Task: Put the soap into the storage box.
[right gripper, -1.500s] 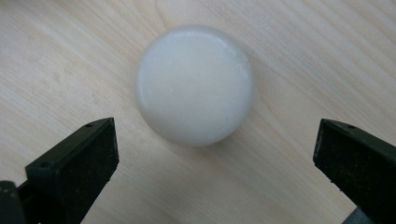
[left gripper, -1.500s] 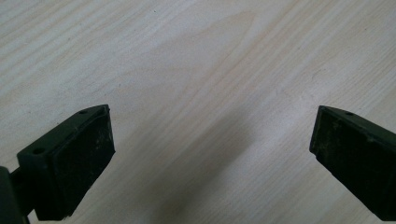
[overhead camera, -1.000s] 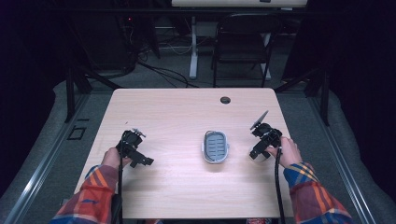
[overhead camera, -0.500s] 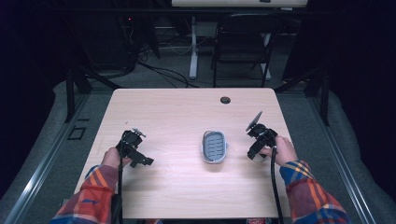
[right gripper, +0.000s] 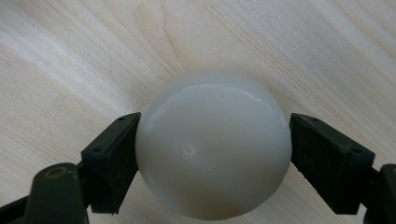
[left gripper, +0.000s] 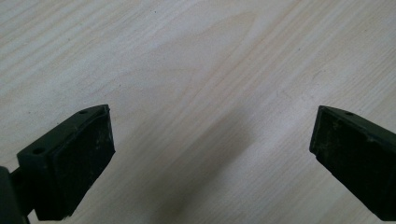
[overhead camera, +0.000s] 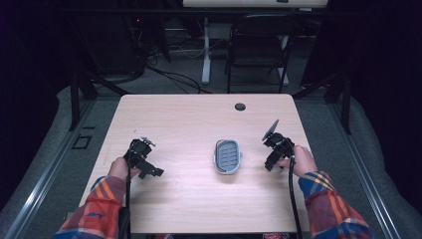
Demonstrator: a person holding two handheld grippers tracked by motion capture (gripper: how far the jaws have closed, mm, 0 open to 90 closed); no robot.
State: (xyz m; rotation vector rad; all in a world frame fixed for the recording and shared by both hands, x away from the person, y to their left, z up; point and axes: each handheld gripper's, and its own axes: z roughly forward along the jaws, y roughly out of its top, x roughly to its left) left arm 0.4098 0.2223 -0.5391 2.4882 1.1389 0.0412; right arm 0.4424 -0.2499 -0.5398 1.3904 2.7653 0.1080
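Gripping a white ball (right gripper: 212,149) (right gripper (right gripper: 212,154) view).

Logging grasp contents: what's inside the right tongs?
A smooth white egg-shaped ball, clamped between the right tongs above the bare wooden table. Its underside and far side are hidden.

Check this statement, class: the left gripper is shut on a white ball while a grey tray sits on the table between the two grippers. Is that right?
Not quite. The right gripper, not the left, is shut on the white ball, as the right gripper view shows. The left gripper is open over bare table in the left gripper view. The grey tray does sit between the two grippers.
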